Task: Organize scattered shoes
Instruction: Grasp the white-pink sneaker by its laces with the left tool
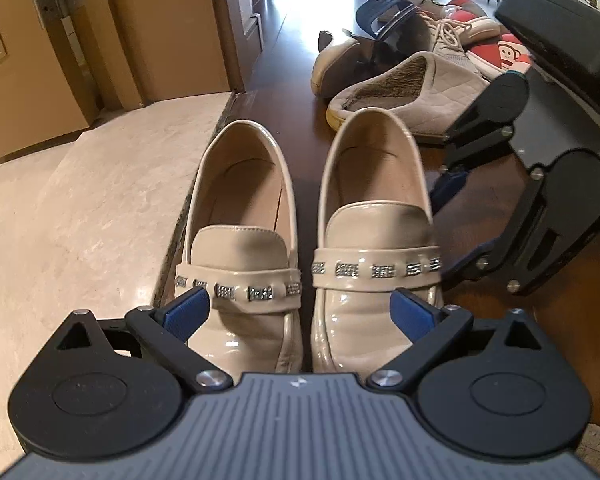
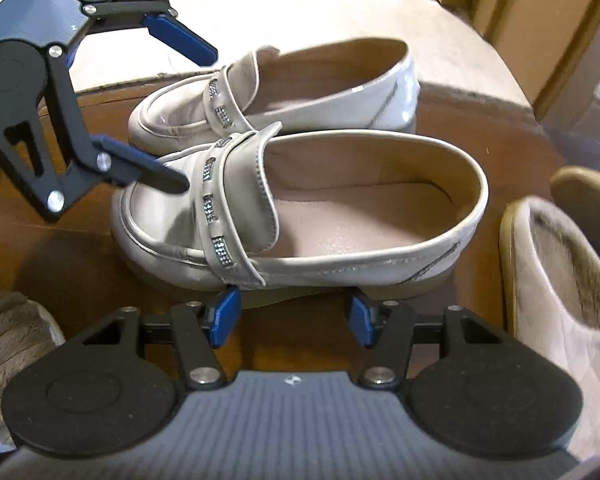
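Up close, the left gripper (image 1: 300, 312) sits spread wide over the toes of two beige patent loafers, gripping nothing. The left loafer (image 1: 240, 240) and right loafer (image 1: 376, 240) stand side by side on the dark wood floor (image 1: 284, 88), right at the edge of a pale marble step (image 1: 80, 208). Both have a strap with little rhinestone blocks, no brand I can read. The right gripper (image 2: 292, 316) is half open beside the nearer loafer's sole, nothing clamped. Further back is a quilted beige slipper (image 1: 412, 92), then a pile of shoes (image 1: 420, 28): one red with a cartoon monkey face. No legible writing anywhere.
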The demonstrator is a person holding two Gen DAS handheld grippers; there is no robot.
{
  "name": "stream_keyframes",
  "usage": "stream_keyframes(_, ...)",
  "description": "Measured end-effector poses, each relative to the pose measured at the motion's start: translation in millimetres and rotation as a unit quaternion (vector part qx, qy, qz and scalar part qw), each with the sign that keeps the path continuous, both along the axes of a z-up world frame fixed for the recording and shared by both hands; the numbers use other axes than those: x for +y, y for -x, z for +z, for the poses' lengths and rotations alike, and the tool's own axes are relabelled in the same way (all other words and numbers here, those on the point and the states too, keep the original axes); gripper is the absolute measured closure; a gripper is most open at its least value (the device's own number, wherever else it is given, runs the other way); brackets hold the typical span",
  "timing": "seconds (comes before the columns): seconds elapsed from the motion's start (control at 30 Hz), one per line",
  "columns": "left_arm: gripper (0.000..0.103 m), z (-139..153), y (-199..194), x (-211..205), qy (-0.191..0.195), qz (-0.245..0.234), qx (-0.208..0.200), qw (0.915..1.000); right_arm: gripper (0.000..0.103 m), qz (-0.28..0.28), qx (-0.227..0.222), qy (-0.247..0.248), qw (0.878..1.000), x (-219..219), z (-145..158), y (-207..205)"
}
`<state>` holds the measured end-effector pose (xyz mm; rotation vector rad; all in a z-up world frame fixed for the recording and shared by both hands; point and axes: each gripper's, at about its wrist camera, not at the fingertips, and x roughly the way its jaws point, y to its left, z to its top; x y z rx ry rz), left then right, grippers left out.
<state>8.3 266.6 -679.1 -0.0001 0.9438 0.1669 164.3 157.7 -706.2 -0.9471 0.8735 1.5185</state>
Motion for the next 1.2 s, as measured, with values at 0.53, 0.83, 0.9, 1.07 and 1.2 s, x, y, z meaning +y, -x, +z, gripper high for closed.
stream_keyframes(0.53, 0.005, 126, -127, -24, -0.001, -0.096, -0.04, 0.9946, 0.049, -0.184, -0.025, -0.017, 0.982, -140, 80, -149)
stream_keyframes(0.83, 0.001, 222, -218, -76, -0.032, -0.164, -0.018, 0.9858, 0.042, -0.279, -0.04, -0.025, 0.959, -192, 155, -254)
stream_keyframes(0.9, 0.001, 225, -238, -87, -0.036, -0.178, -0.014, 0.9833, 0.04, -0.3, -0.038, -0.024, 0.953, -201, 162, -266)
stream_keyframes(1.07, 0.001, 177, -308, -116, -0.036, -0.281, -0.013, 0.959, 0.039, -0.348, -0.041, -0.033, 0.936, -229, 156, -283)
stream_keyframes(1.2, 0.005, 133, -350, -130, -0.043, -0.347, 0.005, 0.9369, 0.039, -0.386, -0.025, -0.044, 0.921, -250, 145, -284)
